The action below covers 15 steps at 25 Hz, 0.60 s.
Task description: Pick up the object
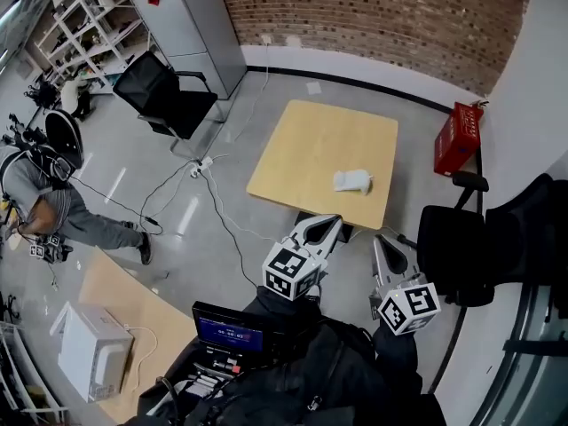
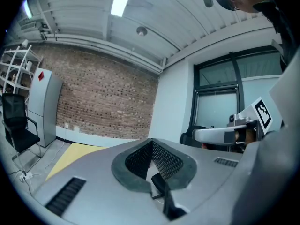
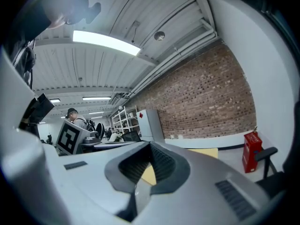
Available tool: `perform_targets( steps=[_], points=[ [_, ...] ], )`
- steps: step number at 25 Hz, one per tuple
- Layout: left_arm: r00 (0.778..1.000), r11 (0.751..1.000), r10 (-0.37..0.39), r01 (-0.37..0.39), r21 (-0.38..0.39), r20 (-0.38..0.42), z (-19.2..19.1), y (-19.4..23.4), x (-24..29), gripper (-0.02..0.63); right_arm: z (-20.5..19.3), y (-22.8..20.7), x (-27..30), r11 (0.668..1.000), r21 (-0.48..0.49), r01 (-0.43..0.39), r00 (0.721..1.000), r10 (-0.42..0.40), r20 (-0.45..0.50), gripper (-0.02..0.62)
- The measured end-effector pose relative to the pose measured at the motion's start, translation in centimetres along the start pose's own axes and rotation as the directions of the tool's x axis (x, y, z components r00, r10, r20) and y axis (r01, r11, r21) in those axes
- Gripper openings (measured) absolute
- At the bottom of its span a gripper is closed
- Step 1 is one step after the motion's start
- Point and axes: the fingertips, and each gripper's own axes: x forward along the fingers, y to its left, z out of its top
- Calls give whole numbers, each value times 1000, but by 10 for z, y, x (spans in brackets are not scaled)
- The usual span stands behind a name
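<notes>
White object (image 1: 352, 181) lies on the right part of the yellow table (image 1: 302, 149), centre of head view, untouched. Below it and apart from it, left gripper (image 1: 332, 223) and right gripper (image 1: 378, 240) both have jaws together, nothing between them. Likely the approach step; next move calls for reaching in and opening a gripper around the object.

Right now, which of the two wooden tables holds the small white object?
The square table by the brick wall, with the white object; the other table, lower left, carries a boxy appliance.

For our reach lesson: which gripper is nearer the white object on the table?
Left. The left gripper is at the table's near edge, just short of the white object; the right gripper is farther back, rightward.
</notes>
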Motion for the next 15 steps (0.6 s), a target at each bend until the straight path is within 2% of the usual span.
perform_targets(
  steps=[6,15],
  points=[
    [1000,1000,-15,15,3,-12,8,41,26,-2,10,-14,42,999,1,38,999,-38,-5,5],
    [996,997,-79,80,11,-45,5,85,61,-2,11,-25,93,995,-14,97,995,-97,-33,5]
  ],
)
